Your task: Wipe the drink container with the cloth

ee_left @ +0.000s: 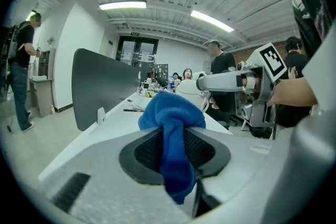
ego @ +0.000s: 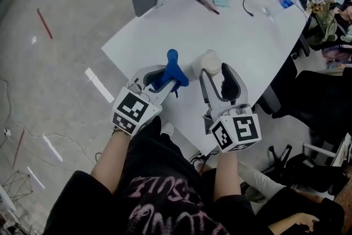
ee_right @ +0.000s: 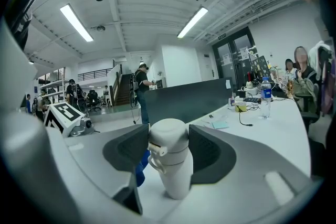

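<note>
The drink container, rigid, smooth and probably slippery, stands on the surface with its lid clasped by the jaws of the right gripper, a sensible hold, while those of the left gripper pinch the soft cloth.

White drink container upright on the surface; bunched blue cloth just beside it, pinched in left gripper's jaws.

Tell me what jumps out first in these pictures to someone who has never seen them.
A bright blue cloth sits bunched in the left gripper, above the near corner of the white table. Right beside it, the right gripper clamps a white drink container standing on that table.
</note>
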{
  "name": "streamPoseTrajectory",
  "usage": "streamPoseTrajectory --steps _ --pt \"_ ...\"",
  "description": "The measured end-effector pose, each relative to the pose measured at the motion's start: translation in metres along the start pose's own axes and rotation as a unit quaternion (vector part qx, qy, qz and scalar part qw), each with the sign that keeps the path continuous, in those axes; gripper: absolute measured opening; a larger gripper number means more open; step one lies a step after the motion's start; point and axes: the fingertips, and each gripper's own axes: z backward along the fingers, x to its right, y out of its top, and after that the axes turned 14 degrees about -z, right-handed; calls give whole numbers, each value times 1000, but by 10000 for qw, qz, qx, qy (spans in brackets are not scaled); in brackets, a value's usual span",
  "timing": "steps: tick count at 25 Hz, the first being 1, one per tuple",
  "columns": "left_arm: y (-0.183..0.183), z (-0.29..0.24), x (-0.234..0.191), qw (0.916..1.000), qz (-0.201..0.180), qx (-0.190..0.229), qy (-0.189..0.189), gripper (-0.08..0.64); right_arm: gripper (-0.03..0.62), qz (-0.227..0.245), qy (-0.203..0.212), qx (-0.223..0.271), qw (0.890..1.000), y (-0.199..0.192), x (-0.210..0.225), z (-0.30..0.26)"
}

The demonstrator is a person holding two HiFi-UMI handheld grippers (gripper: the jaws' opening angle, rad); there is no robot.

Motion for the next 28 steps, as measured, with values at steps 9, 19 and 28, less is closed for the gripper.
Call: streamPoseTrajectory --steps 9,19,28 --pt "20 14 -9 9997 8 168 190 101 185 62 -70 244 9997 12 -6 16" --pt "51 27 -2 9989 -23 401 260 101 109 126 -345 559 9978 35 1 49" --pt "73 43 18 9974 -281 497 431 101 -8 151 -459 662 9966 37 7 86"
